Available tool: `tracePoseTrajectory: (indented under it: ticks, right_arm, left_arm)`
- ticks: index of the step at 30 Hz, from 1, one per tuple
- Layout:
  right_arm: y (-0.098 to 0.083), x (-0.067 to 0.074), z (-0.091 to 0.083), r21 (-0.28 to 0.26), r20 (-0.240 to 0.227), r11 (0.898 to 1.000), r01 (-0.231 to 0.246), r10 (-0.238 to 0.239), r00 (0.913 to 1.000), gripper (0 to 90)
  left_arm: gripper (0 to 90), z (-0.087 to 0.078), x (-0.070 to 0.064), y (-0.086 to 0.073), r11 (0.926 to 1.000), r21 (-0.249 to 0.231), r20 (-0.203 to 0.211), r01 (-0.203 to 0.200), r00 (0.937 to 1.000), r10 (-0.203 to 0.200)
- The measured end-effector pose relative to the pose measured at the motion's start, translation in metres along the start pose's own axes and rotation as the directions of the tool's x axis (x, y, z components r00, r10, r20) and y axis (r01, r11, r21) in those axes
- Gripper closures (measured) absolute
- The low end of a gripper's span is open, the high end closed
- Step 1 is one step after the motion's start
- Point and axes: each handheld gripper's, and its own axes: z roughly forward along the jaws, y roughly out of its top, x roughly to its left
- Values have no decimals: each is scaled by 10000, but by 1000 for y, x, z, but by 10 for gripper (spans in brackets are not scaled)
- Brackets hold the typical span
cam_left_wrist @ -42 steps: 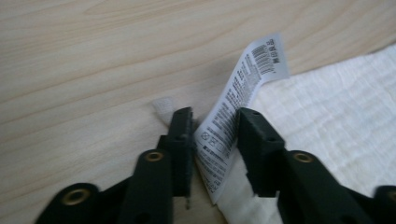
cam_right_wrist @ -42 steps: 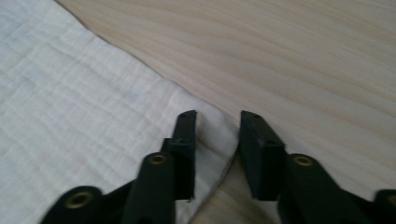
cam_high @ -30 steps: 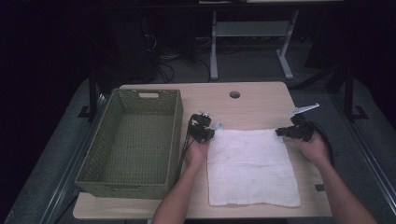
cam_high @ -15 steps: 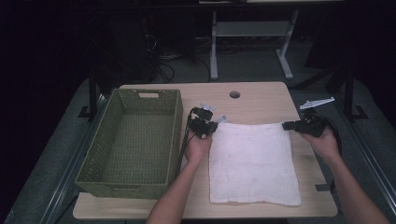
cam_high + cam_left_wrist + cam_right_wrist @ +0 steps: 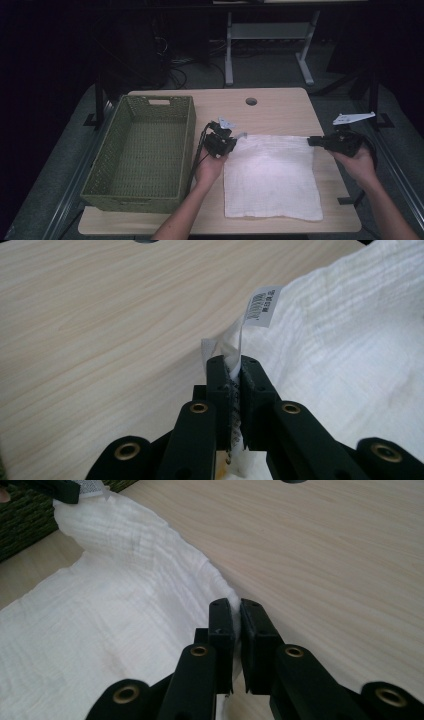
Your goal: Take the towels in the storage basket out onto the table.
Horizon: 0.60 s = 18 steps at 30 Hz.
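Observation:
A white cloth (image 5: 272, 177) lies spread on the wooden table (image 5: 280, 107), its far edge lifted and stretched taut between both grippers. My left gripper (image 5: 235, 141) is shut on the cloth's far left corner (image 5: 232, 365), where a barcode label (image 5: 262, 305) sticks up. My right gripper (image 5: 311, 141) is shut on the far right corner (image 5: 231, 597); the cloth (image 5: 115, 625) runs off to the left from its jaws. The near edge of the cloth rests flat on the table.
A green woven basket (image 5: 102, 177) stands empty on the table's left, close beside my left hand. A round cable hole (image 5: 251, 101) sits near the table's far edge. Dark floor and a desk frame (image 5: 270, 35) lie beyond.
Both grippers have risen and moved away from me and apart, pulling the cloth's far edge up and taut. The cloth now spreads wider and flatter.

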Motion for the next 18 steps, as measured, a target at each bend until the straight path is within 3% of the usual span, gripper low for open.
tracePoseTrajectory:
  ticks: [6, 18]
  right_arm:
    - [-12, 14, -8, 175, 210, 9983, 562, -566, 9982, 837]
    - [-36, 26, -24, -186, -234, 9985, 507, -511, 9984, 838]
  left_arm:
    - [842, -12, -8, -6, 9998, -99, 64, -150, 9999, 151]
    - [843, -22, -16, -16, 9996, 14, 551, -276, 9981, 275]
